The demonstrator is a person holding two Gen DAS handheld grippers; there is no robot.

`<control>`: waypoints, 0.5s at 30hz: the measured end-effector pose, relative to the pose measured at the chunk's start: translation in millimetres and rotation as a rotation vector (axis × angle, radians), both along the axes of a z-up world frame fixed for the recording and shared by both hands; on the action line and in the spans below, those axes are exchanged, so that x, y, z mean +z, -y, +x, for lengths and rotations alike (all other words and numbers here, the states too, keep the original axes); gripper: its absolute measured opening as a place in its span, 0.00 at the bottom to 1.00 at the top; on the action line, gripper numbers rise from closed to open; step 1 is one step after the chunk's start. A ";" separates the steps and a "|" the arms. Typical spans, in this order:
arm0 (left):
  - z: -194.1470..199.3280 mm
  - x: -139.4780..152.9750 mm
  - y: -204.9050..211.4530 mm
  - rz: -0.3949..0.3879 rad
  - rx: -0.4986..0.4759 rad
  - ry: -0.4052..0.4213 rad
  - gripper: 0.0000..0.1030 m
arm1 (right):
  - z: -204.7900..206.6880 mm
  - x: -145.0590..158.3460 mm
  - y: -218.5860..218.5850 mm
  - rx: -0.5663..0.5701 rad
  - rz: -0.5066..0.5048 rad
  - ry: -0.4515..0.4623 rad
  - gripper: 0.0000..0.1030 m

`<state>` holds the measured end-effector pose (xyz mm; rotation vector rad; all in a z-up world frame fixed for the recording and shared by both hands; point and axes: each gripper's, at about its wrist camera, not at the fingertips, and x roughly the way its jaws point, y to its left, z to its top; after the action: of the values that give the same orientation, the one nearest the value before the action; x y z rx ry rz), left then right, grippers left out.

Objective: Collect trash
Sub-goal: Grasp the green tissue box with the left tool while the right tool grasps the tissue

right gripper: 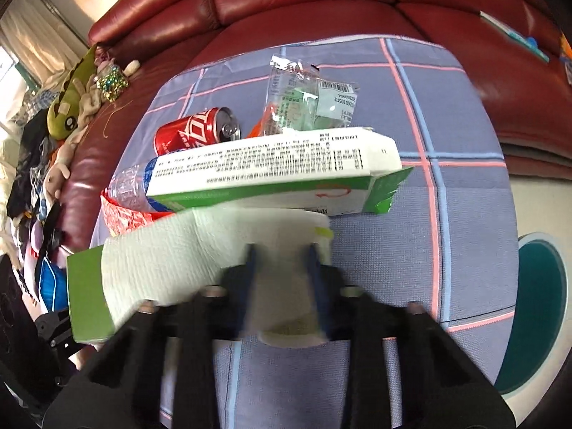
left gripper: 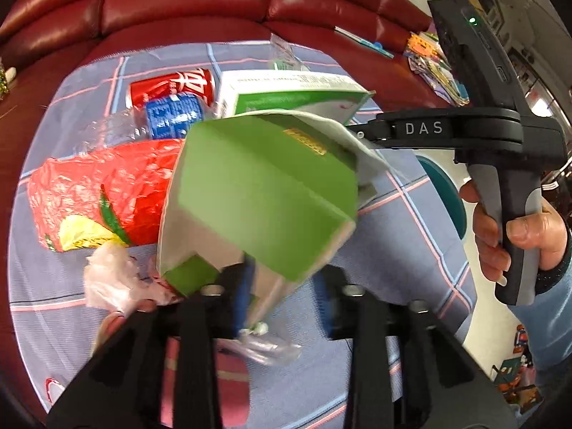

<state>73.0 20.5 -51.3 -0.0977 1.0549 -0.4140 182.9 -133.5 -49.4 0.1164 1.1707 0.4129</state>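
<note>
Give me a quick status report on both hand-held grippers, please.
Left hand-held gripper holding green carton aloft. Right hand-held gripper shut on paper towel draped over it. Can, bottle, long box beyond.

Pretty clearly someone's living room at home. A big dark red leather sofa curves across the top of both views, and a plaid cloth in blue-grey with pink and blue lines fills the middle. At the left edge of the right wrist view there's a green plush toy and a heap of clothes piled on the sofa. Lived-in, messy, definitely not a lab.
</note>
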 end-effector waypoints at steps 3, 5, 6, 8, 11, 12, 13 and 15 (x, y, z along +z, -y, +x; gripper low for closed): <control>-0.6 -0.2 0.0 -0.008 -0.003 -0.006 0.10 | -3.4 -0.8 8.2 -0.019 0.009 0.005 0.02; -2.7 3.3 0.9 -0.001 -0.005 0.004 0.05 | -6.3 1.3 14.9 -0.033 0.015 0.016 0.02; -2.9 4.7 1.2 0.007 -0.004 0.012 0.05 | -8.1 2.7 18.7 -0.040 0.016 0.020 0.01; -3.5 8.9 0.3 0.011 0.002 0.021 0.04 | -10.5 6.6 28.1 -0.062 0.016 0.035 0.01; -0.9 12.1 -7.0 0.000 0.011 0.028 0.04 | -13.2 8.9 33.5 -0.049 0.056 -0.004 0.04; -0.2 11.4 -7.4 0.000 0.009 0.028 0.04 | -14.2 9.7 32.4 -0.044 0.069 -0.015 0.05; -0.2 9.9 -8.2 -0.010 0.006 0.022 0.04 | -15.3 11.8 27.0 -0.027 0.061 -0.010 0.05; 0.4 7.6 -9.4 -0.018 0.010 0.018 0.05 | -14.6 13.8 15.7 0.002 0.056 -0.004 0.29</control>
<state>73.4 29.9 -43.8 -0.1148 1.0329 -0.4149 168.3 -149.2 -35.6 0.1647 1.1639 0.4474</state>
